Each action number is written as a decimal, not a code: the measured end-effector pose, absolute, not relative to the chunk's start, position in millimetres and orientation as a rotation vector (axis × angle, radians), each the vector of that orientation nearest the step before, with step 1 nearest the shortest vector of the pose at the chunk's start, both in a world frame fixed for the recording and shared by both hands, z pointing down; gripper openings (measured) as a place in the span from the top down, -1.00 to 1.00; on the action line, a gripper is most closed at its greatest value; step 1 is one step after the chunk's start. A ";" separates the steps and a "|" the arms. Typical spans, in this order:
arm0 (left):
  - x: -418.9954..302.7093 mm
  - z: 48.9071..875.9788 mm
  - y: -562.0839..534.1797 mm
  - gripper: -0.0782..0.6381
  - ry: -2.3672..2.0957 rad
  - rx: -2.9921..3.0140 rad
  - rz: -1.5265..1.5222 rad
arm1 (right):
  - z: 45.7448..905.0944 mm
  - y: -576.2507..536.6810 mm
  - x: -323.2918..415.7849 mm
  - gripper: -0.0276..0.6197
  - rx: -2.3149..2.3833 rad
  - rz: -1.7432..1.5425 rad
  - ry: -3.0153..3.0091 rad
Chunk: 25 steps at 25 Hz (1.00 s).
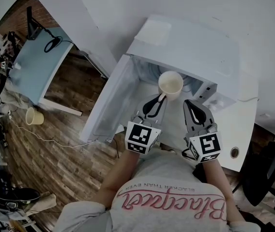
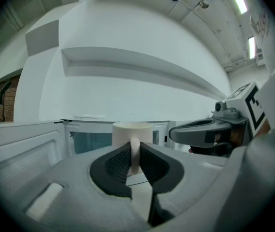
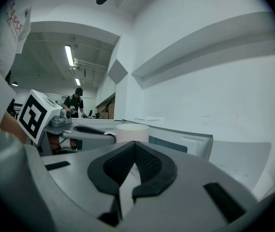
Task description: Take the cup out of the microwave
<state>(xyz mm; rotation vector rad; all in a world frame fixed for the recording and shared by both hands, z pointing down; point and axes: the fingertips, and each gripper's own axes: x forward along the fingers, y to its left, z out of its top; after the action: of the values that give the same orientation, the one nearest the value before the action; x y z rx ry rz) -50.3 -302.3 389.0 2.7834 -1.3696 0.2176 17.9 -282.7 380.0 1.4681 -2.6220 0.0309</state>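
Cream cup (image 1: 170,84) at the open microwave's (image 1: 190,45) mouth, its handle clamped in the left gripper's (image 1: 159,99) jaws, while the right gripper (image 1: 191,105), just right, is closed and empty: withdrawal step, apparently calling next for a level pull nearward.

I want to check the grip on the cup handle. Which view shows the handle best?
The left gripper view: the handle stands upright, pinched by the left gripper. The head view shows the cup from above, its handle barely visible. The right gripper view shows only the cup's upper wall, no handle.
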 end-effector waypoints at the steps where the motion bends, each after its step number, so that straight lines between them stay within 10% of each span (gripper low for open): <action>1: -49.1 385.9 -302.1 0.66 -1.371 2.790 0.217 | 378.9 -283.0 18.0 0.89 1.471 0.029 -2.625; 25: -36.5 356.4 -302.6 0.66 -1.359 2.865 0.156 | 359.8 -280.6 20.1 0.89 1.514 -0.032 -2.641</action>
<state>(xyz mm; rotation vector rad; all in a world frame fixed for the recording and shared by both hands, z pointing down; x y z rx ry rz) -36.5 -302.6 356.4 2.8651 -1.3587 0.1558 20.1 -280.6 359.8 1.5142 -2.6407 -0.0321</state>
